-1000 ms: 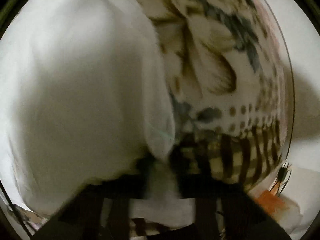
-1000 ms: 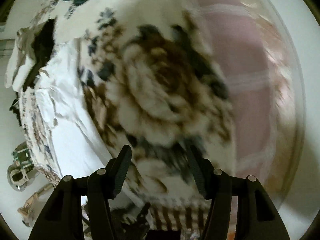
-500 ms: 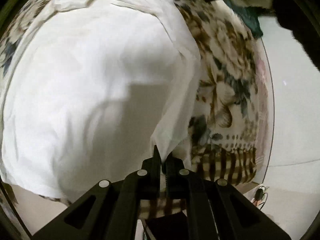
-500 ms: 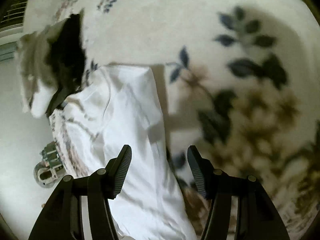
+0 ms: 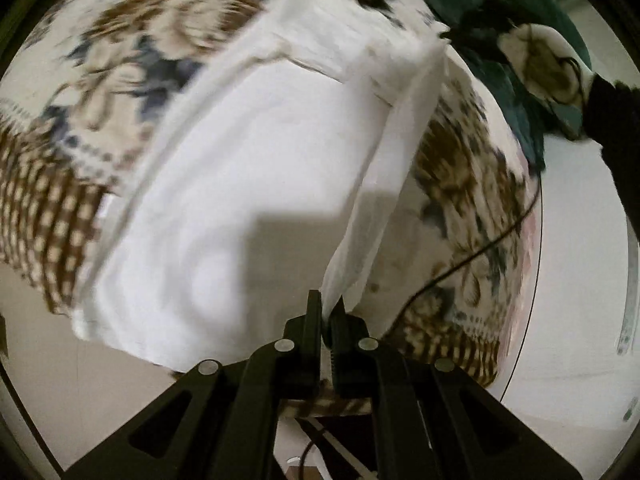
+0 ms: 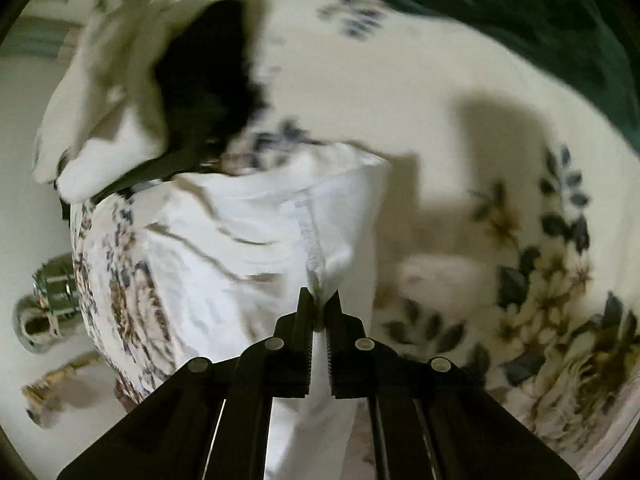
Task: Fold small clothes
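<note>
- Floral cloth covers the desk, cream with brown and blue blooms and a brown checked border; it fills most of both views, in the right wrist view, and every other thing lies on it or just off its edge.
- White garment lies spread across the middle of the floral cloth, the largest thing on it; one edge rises off the cloth in a taut strip towards the left hand-held gripper. In the right wrist view the same garment is bunched and creased, with a stitched seam running down to the right hand-held gripper.
- Dark green fabric sits at the far side of the floral cloth, beyond the white garment; it also shows in the right wrist view.
- Black-and-white clothing lies heaped on the floral cloth, touching the far end of the white garment.
- Left hand-held gripper is clamped on the lifted edge of the white garment, jaws almost meeting with the fabric between them.
- Right hand-held gripper pinches the seamed fold of the white garment, jaws drawn close around it.
- Thin dark cable trails over the floral cloth beside the garment.
- Shiny metal object stands just off the floral cloth's edge; too blurred to identify.
</note>
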